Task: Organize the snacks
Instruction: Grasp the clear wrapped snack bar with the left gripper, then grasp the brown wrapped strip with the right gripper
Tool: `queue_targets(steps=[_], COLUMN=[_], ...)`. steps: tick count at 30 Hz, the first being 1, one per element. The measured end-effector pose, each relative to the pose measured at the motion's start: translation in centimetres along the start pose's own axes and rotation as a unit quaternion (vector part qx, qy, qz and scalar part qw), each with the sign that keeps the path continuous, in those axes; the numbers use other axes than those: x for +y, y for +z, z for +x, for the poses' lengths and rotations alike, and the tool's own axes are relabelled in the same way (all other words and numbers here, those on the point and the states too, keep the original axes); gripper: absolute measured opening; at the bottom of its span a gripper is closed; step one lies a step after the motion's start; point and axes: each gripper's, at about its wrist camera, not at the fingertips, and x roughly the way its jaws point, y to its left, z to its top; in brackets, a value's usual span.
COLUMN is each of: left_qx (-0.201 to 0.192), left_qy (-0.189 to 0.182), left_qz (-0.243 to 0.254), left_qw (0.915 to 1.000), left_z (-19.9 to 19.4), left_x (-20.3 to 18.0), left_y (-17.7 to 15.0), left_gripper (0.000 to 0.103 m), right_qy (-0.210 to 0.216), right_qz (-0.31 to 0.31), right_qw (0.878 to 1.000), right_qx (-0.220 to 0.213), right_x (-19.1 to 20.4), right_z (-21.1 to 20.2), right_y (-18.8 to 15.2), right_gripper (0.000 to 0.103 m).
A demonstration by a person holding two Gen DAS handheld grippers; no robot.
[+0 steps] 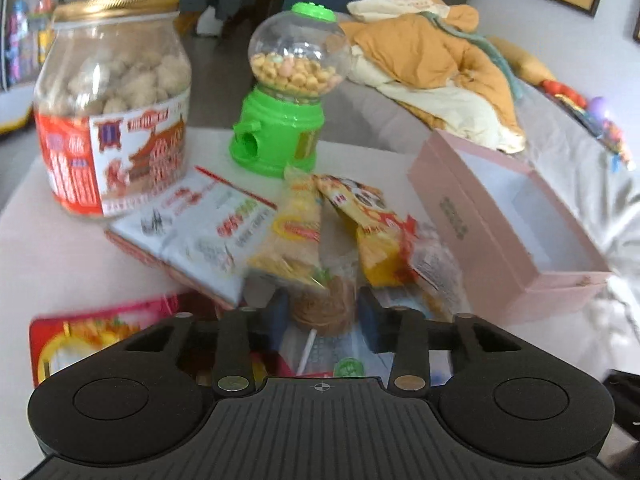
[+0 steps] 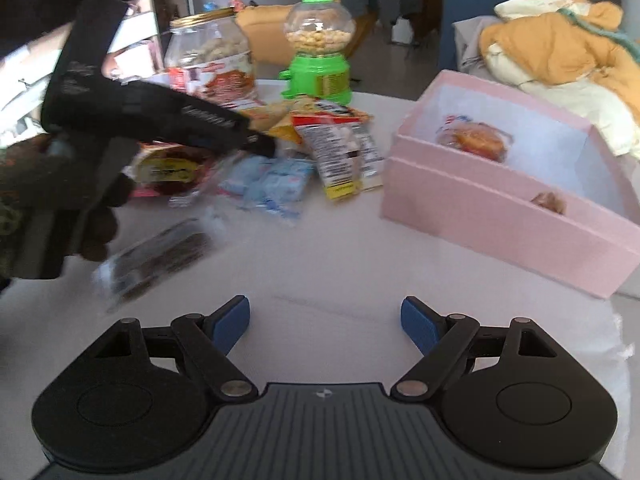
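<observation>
Left wrist view: left gripper (image 1: 323,312) jaws clench a brown wrapped snack (image 1: 324,308); lift clear, carry to pink box (image 1: 500,248); right gripper (image 2: 325,322) released.

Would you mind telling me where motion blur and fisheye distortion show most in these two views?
Left wrist view: the snack packets and flat box smear sideways, while the jar stays fairly sharp. Right wrist view: the dark wrapped bar and left gripper blur; the pink box bows near the edge.

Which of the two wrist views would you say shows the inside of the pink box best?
The right wrist view: the pink box shows its interior with a wrapped snack inside. The left wrist view sees it side-on; only bare lining shows.
</observation>
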Motion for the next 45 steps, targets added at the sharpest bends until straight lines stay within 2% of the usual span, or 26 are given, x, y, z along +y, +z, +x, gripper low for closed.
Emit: queue_targets(steps=[3, 4, 6, 11, 16, 18, 20, 22, 25, 27, 29, 33, 35, 36, 37, 39, 42, 45], left_qx=[-0.001, -0.002, -0.007, -0.016, -0.015, -0.016, -0.021, -0.03, -0.035, -0.03, -0.028, -0.032, -0.037, -0.038, -0.038, -0.036, -0.037, -0.037], left_qy=[0.001, 0.011, 0.017, 0.019, 0.032, 0.042, 0.037, 0.022, 0.005, 0.005, 0.008, 0.012, 0.017, 0.02, 0.022, 0.025, 0.026, 0.027], left_qz=[0.026, 0.034, 0.032, -0.016, -0.013, -0.007, -0.005, -0.016, -0.016, 0.002, 0.017, 0.03, 0.037, 0.039, 0.041, 0.04, 0.038, 0.03], left_qw=[0.9997, 0.9993, 0.9993, 0.9996, 0.9993, 0.999, 0.9991, 0.9992, 0.9993, 0.9995, 0.9994, 0.999, 0.9985, 0.9983, 0.9982, 0.9983, 0.9982, 0.9985], left_z=[-2.3, -3.4, -5.1, -8.5, -9.9, -10.4, -10.2, -9.6, -8.6, -8.4, -8.5, -9.0, -9.2, -9.2, -9.2, -9.2, -9.2, -9.2], left_x=[-0.1, 0.0, 0.6, 3.3, 3.8, 3.9, 4.0, 4.3, 4.2, 3.7, 3.3, 2.8, 2.5, 2.4, 2.3, 2.2, 2.2, 2.3], left_y=[-1.9, -2.9, -4.1, -6.2, -7.1, -7.6, -7.9, -7.9, -7.5, -7.4, -7.7, -8.6, -9.1, -9.1, -9.1, -9.0, -9.1, -9.1], left_gripper=[0.036, 0.015, 0.016, 0.017, 0.022, 0.027, 0.029, 0.031, 0.031, 0.031, 0.031, 0.031, 0.031, 0.031, 0.031, 0.031, 0.031, 0.031], right_qy=[0.033, 0.036, 0.044, 0.075, 0.05, 0.043, 0.021, -0.006, 0.012, 0.016, 0.004, -0.013, 0.001, 0.014, 0.028, 0.037, 0.031, 0.012], right_qz=[0.001, -0.002, -0.01, -0.037, -0.098, -0.109, -0.108, -0.081, -0.016, -0.012, -0.023, -0.016, -0.026, -0.02, 0.0, 0.04, 0.041, 0.015], right_qw=[0.999, 0.999, 0.999, 0.996, 0.994, 0.993, 0.994, 0.997, 1.0, 1.0, 0.999, 0.999, 0.999, 0.999, 0.999, 0.998, 0.999, 0.999], right_qx=[0.002, 0.001, 0.0, 0.018, 0.009, 0.006, 0.005, 0.008, 0.021, 0.024, 0.036, 0.034, 0.046, 0.045, 0.033, 0.013, 0.005, 0.026], right_x=[1.0, 1.4, 2.6, 6.6, 11.2, 10.9, 9.5, 7.3, 4.4, 4.0, 4.6, 5.2, 5.2, 5.1, 4.6, 4.2, 4.9, 6.1], right_z=[-0.3, -0.2, 0.0, 1.6, 3.2, 2.9, 2.6, 2.4, 2.5, 2.4, 2.5, 2.1, 2.2, 2.1, 1.8, 1.8, 3.5, 5.8], right_y=[0.3, 0.3, 0.6, 1.5, 1.8, 1.6, 1.3, 1.3, 1.1, 1.0, 0.9, 0.3, 1.0, 1.4, 2.0, 3.2, 5.0, 6.0], right_gripper=[0.084, 0.084, 0.084, 0.084, 0.087, 0.087, 0.088, 0.094, 0.099, 0.102, 0.103, 0.103, 0.1, 0.09, 0.087, 0.086, 0.073, 0.059])
